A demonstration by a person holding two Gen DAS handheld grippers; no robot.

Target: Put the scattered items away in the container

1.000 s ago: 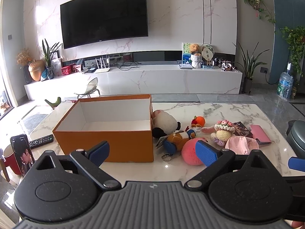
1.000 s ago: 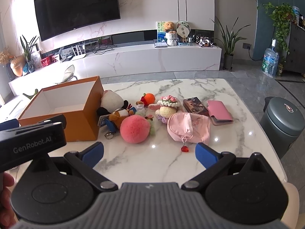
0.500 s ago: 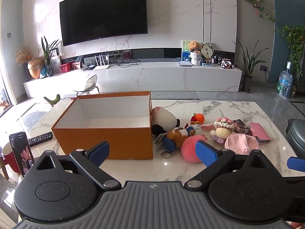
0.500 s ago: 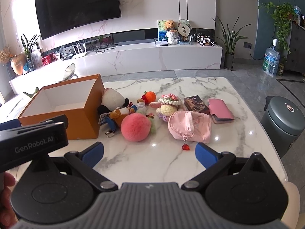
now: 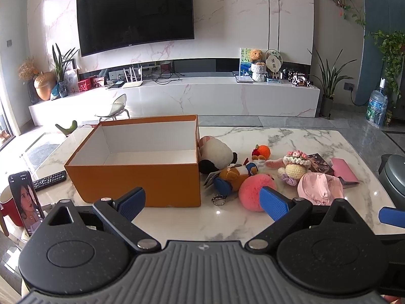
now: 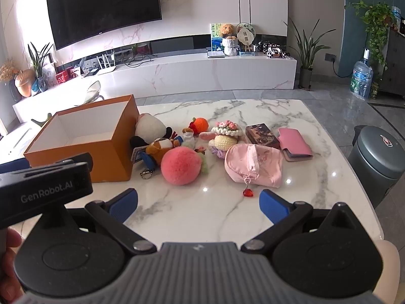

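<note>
We held both grippers short of the toys, the left gripper (image 5: 202, 200) and the right gripper (image 6: 198, 202) each with jaws spread wide and nothing between them. The pink pompom (image 6: 181, 165) lay at about eleven o'clock from the right jaws and one o'clock from the left, so we judged neither hand clearly nearer. The orange box (image 5: 136, 177), still bare inside, stood at ten o'clock from the right jaws, just beside the panda plush (image 6: 149, 128).

A phone (image 5: 24, 198) stands propped by a red mug (image 5: 7, 209) — remote (image 5: 49, 180) just behind — beside a grey bin (image 6: 377, 153).
</note>
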